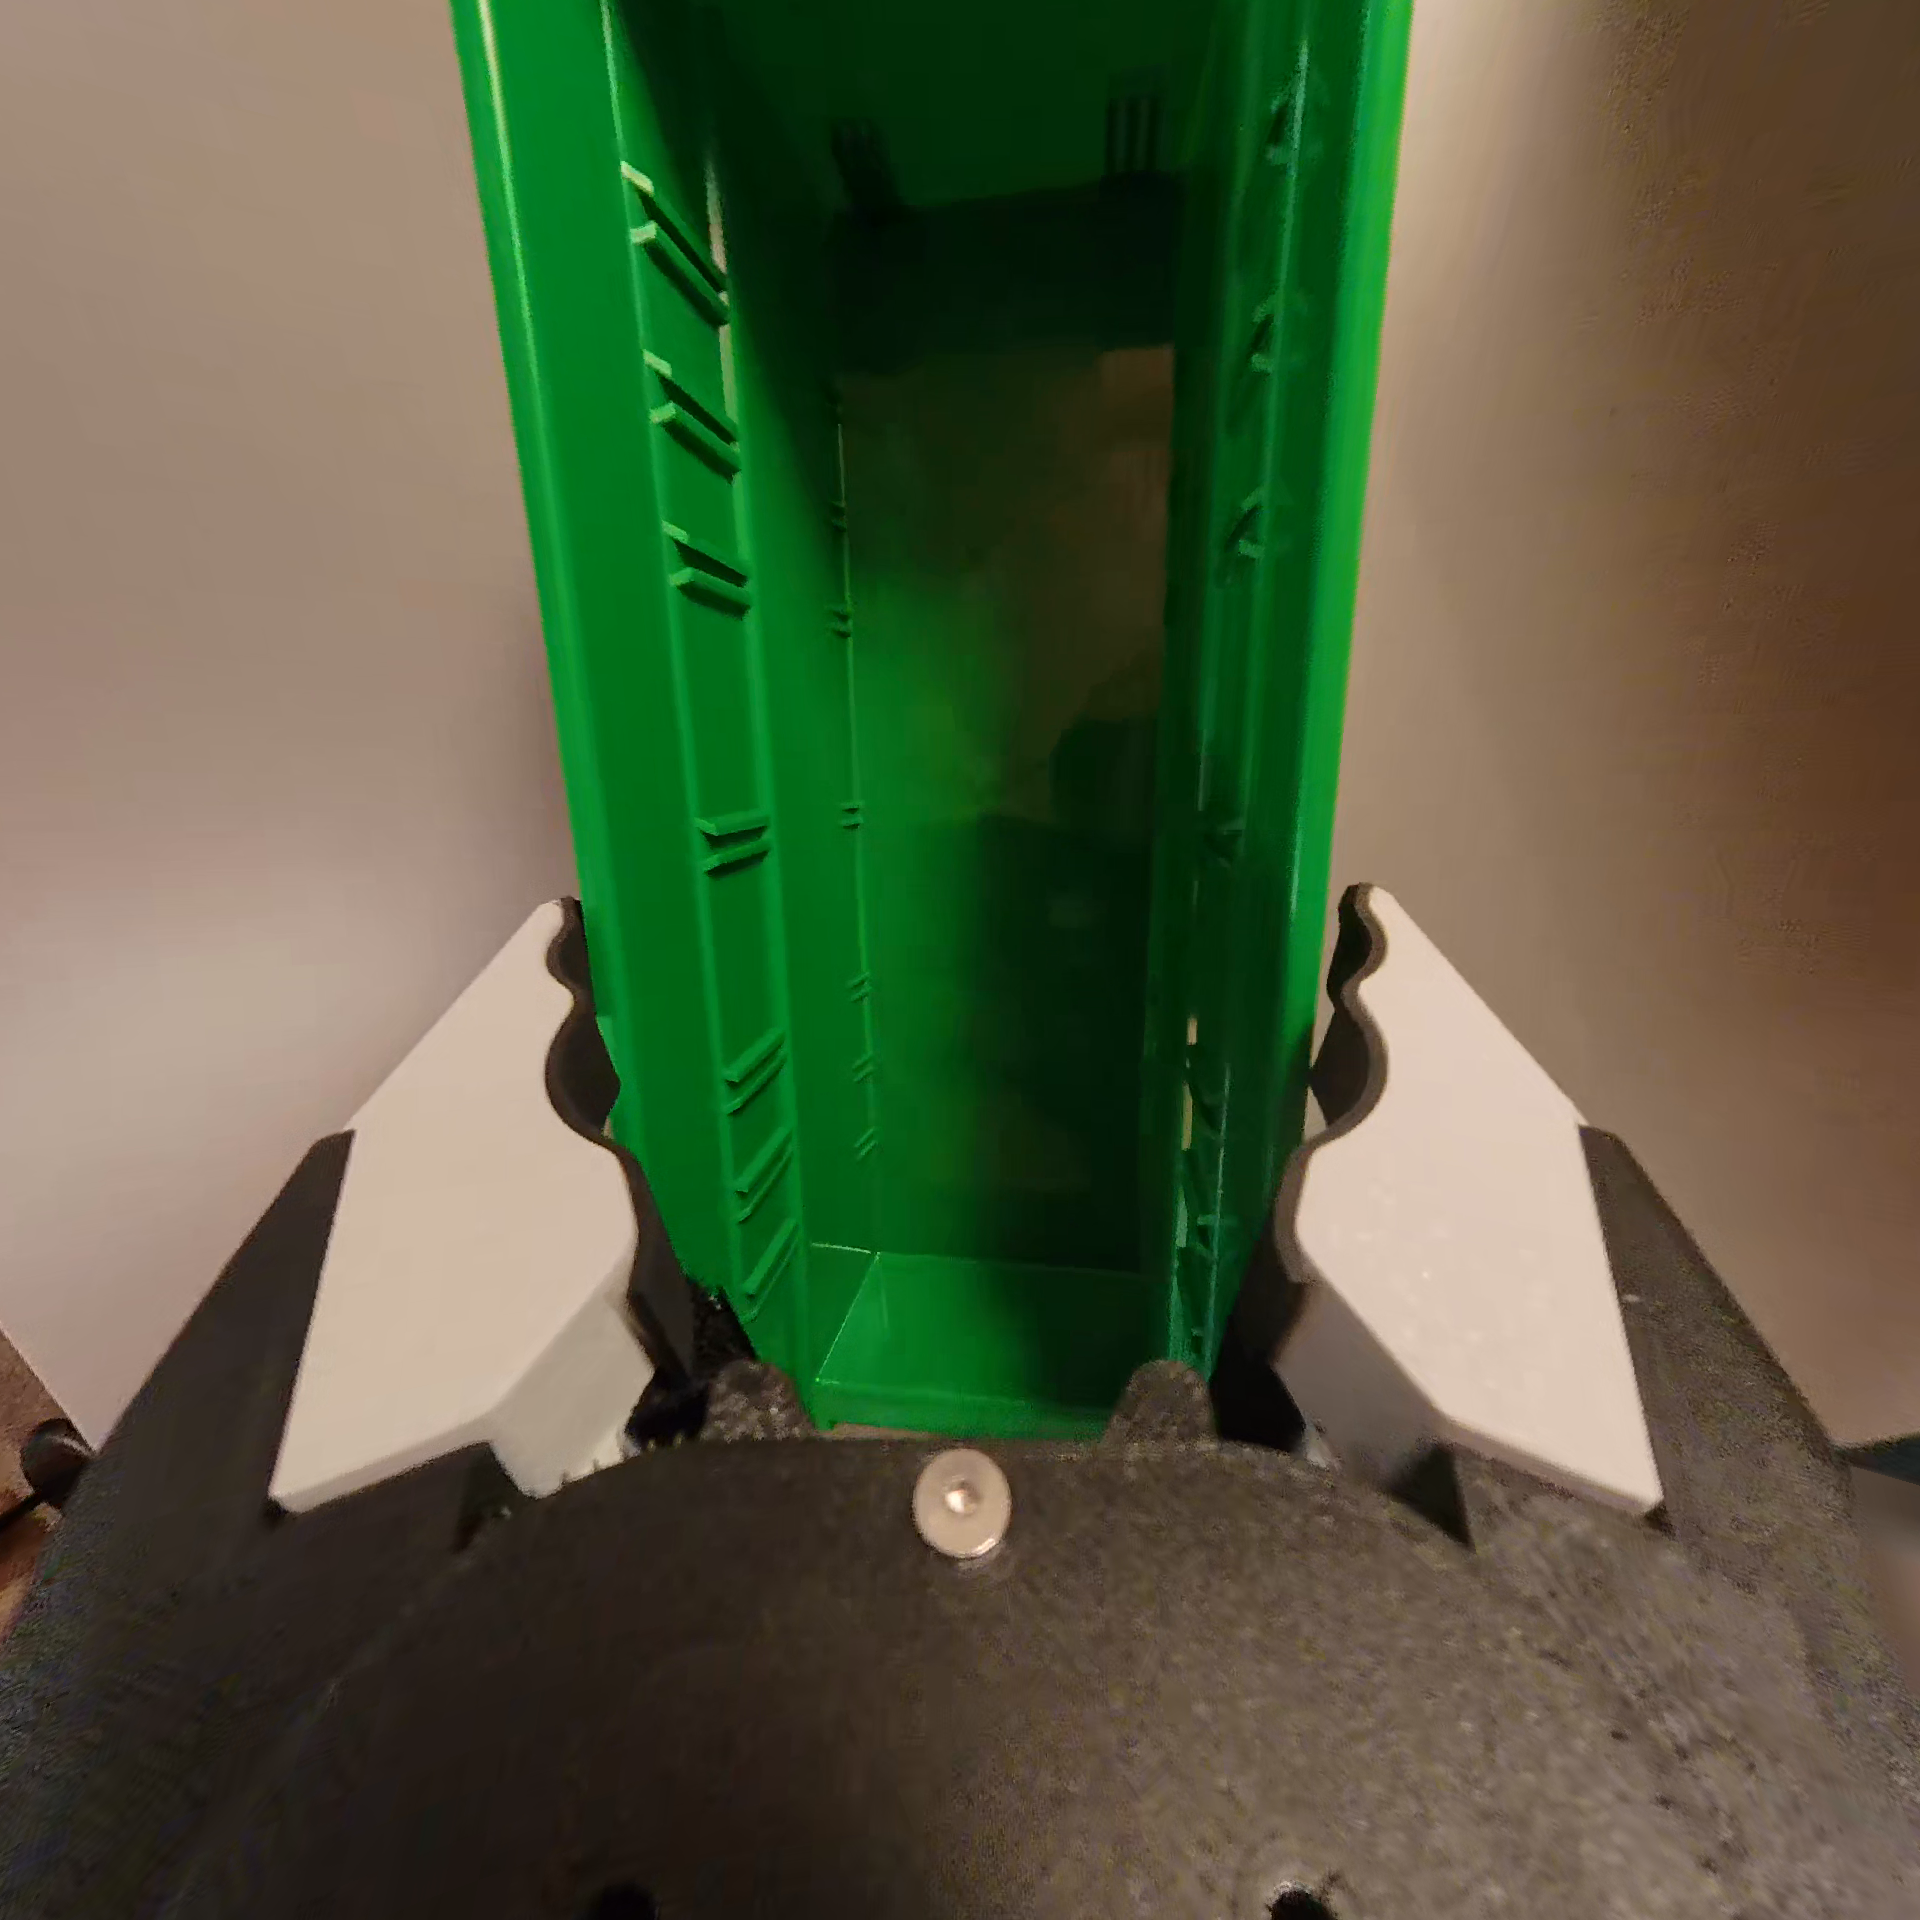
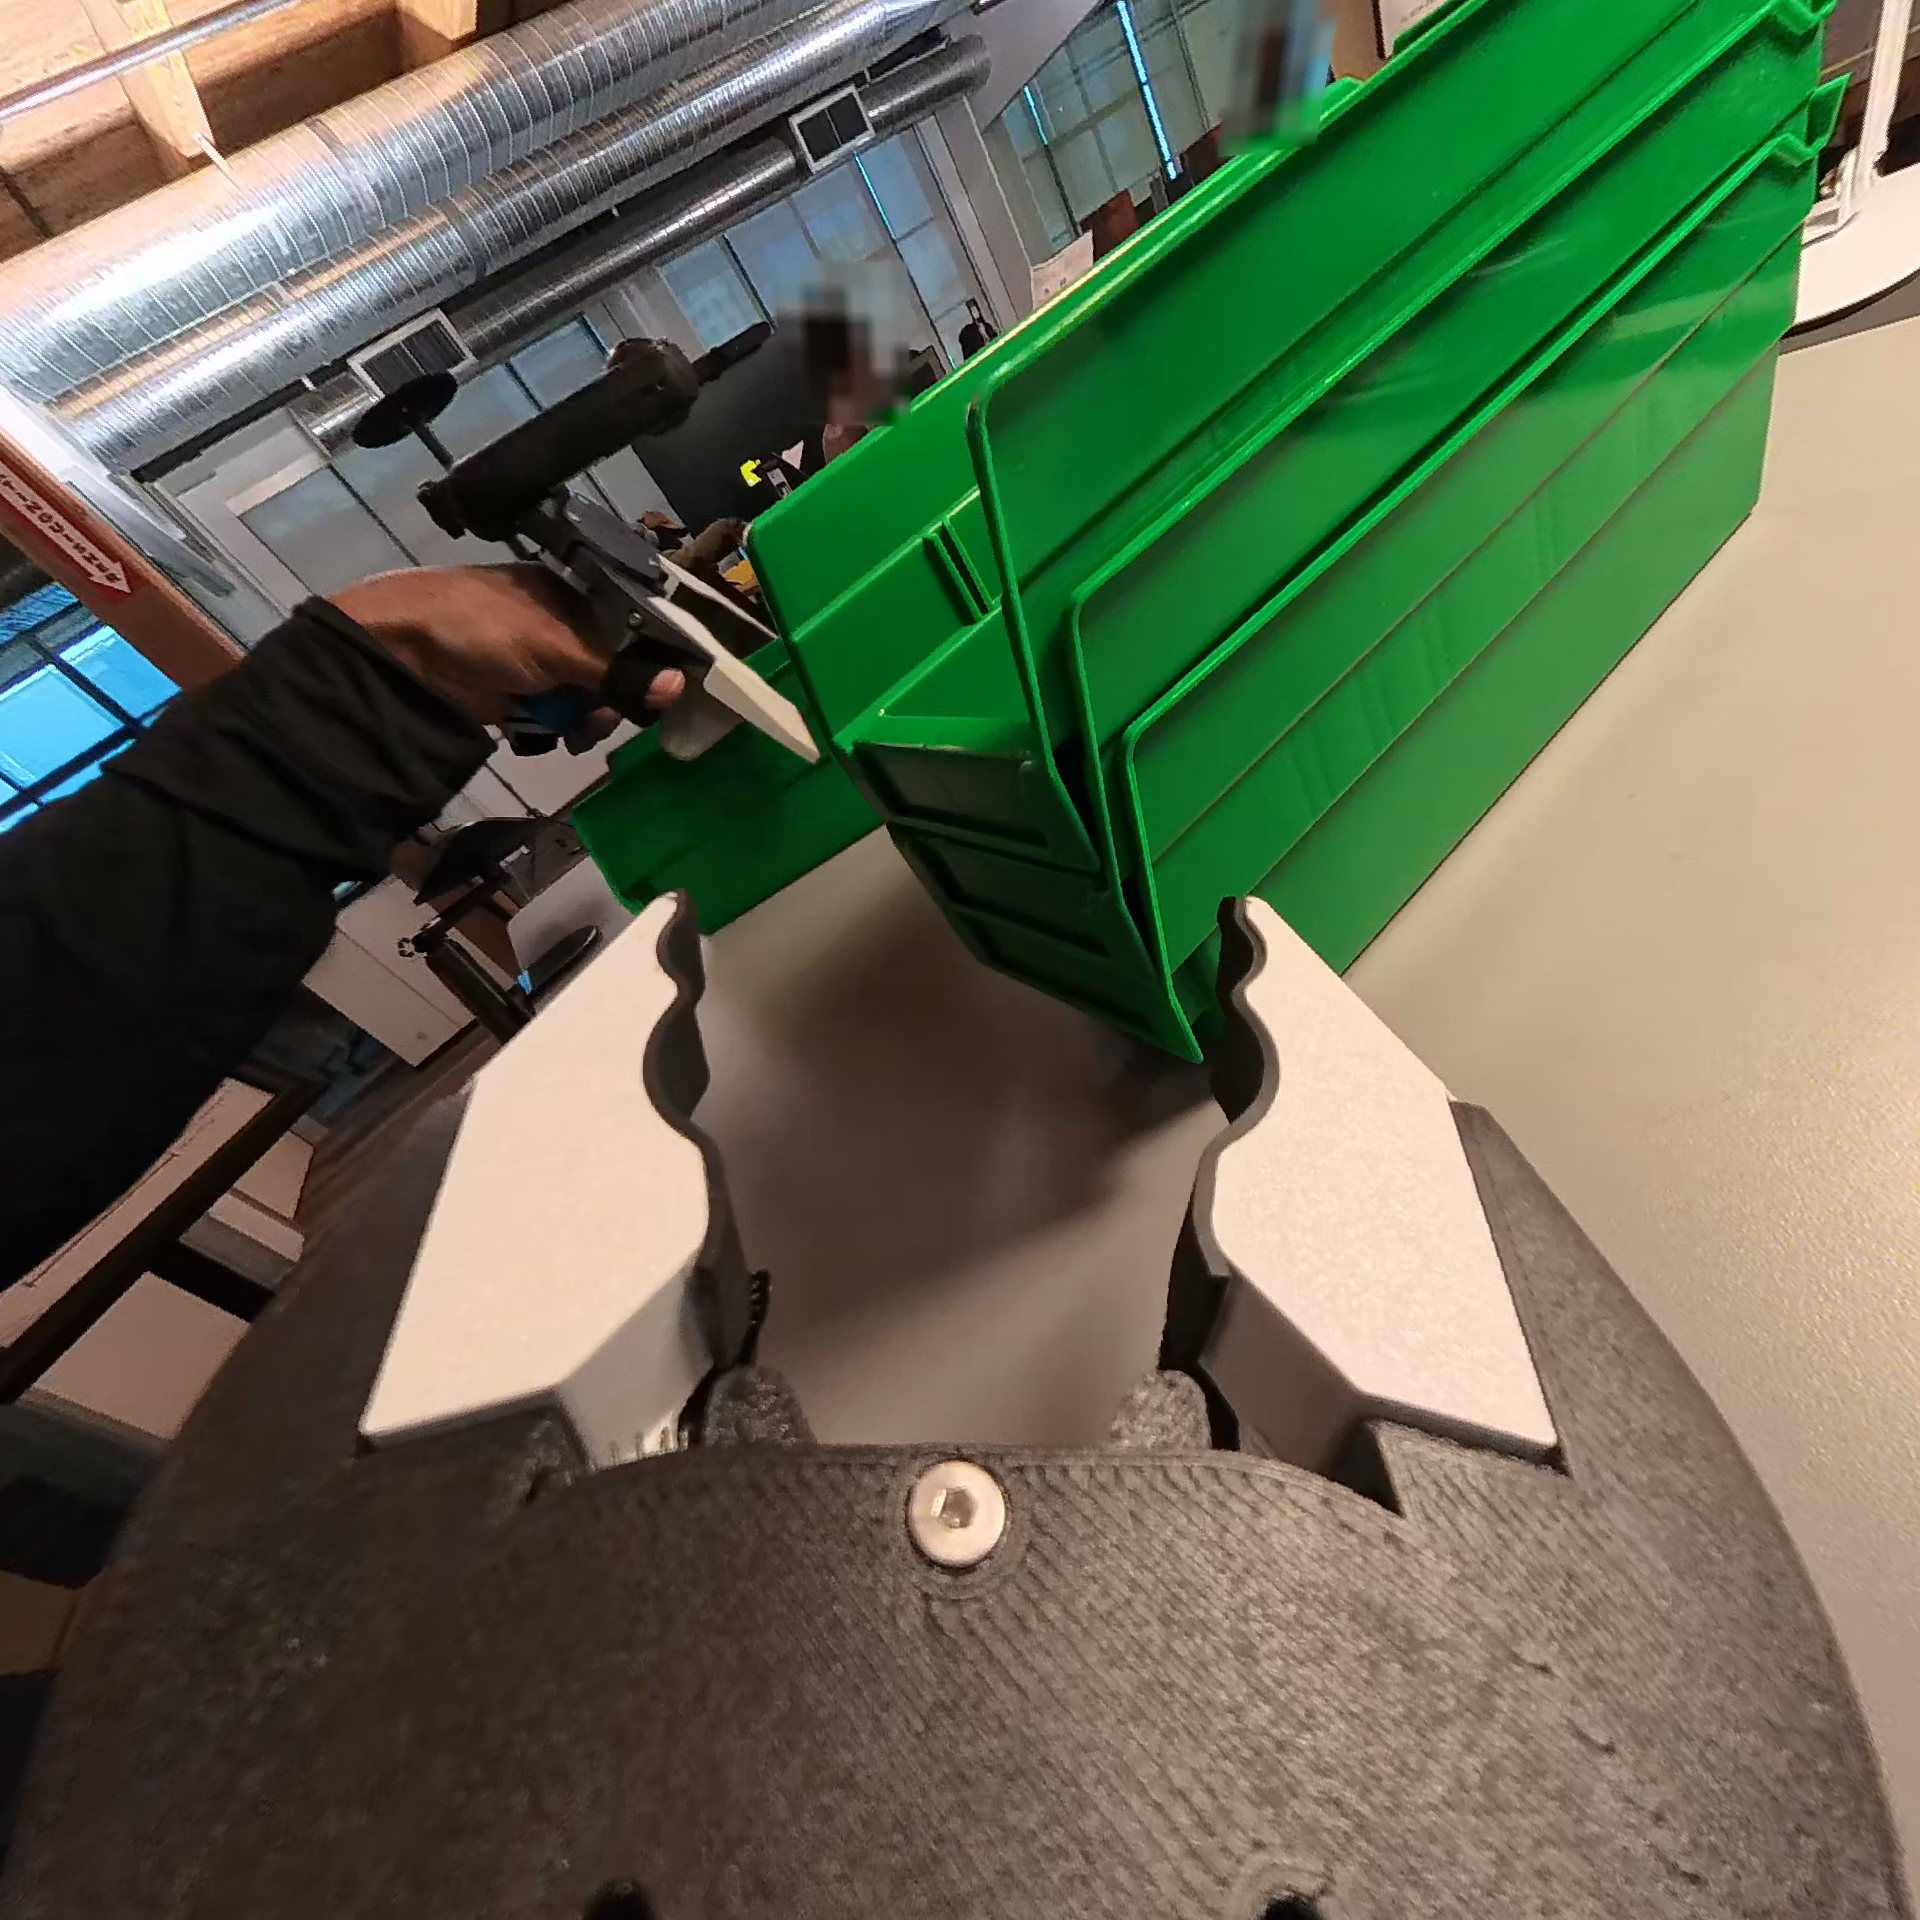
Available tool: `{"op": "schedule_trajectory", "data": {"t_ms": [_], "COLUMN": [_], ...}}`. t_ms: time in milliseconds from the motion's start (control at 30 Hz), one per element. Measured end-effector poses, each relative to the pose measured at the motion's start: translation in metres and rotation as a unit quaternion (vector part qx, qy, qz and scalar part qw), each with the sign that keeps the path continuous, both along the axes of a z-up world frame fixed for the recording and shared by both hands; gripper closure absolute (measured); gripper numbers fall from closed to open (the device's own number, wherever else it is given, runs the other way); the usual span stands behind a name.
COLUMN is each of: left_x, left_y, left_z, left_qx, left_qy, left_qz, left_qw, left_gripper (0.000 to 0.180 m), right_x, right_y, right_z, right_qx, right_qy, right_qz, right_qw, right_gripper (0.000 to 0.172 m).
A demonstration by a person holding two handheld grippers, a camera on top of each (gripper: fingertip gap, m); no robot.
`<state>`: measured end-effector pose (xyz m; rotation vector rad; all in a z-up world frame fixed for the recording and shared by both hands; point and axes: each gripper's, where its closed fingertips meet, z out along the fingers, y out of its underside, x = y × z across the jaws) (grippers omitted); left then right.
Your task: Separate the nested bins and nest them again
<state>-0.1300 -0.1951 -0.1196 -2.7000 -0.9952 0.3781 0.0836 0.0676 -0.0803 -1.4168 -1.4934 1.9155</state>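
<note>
A single green bin (image 1: 997,727) is being gripped across its width by the left gripper (image 1: 971,914), both dark pads being pressed flat against its outer walls, and it is being held off to the left of the nested stack (image 2: 1403,540), close beside it. The stack of green bins is being seen tilted on the pale surface (image 2: 1662,1039), while the right gripper (image 2: 961,935) is being kept spread wide just in front of the stack's lower front corner, nothing being clasped between its fingers (image 2: 582,1143).
</note>
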Motion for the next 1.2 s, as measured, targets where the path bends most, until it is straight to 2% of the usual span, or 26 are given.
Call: {"op": "schedule_trajectory", "data": {"t_ms": [267, 433, 533, 600, 1067, 1200], "left_x": [0.015, 0.014, 0.012, 0.013, 0.006, 0.010], "left_y": [0.002, 0.014, 0.006, 0.010, 0.015, 0.017], "left_z": [0.003, 0.023, 0.012, 0.009, 0.012, 0.015], "left_qx": [0.004, 0.097, 0.065, 0.076, 0.071, 0.080], "left_qy": [-0.041, -0.050, -0.049, -0.052, -0.022, -0.017], "left_qz": [-0.038, -0.046, -0.051, -0.052, -0.004, 0.006], "left_qw": [0.998, 0.993, 0.995, 0.994, 0.997, 0.997], "left_gripper": [0.045, 0.044, 0.037, 0.037, 0.078, 0.084], "right_x": [0.000, 0.000, 0.000, 0.000, 0.001, 0.001], "right_y": [0.000, 0.000, 0.000, 0.000, 0.001, 0.001], "right_z": [0.000, 0.000, -0.001, -0.001, 0.001, 0.001], "right_qx": [-0.002, -0.009, -0.010, -0.010, -0.020, -0.023], "right_qy": [-0.001, -0.001, -0.004, -0.006, -0.002, -0.001], "right_qz": [0.001, 0.004, 0.006, 0.007, 0.009, 0.010], "right_qw": [1.000, 1.000, 1.000, 1.000, 1.000, 1.000], "right_gripper": [0.072, 0.072, 0.072, 0.072, 0.072, 0.072]}}
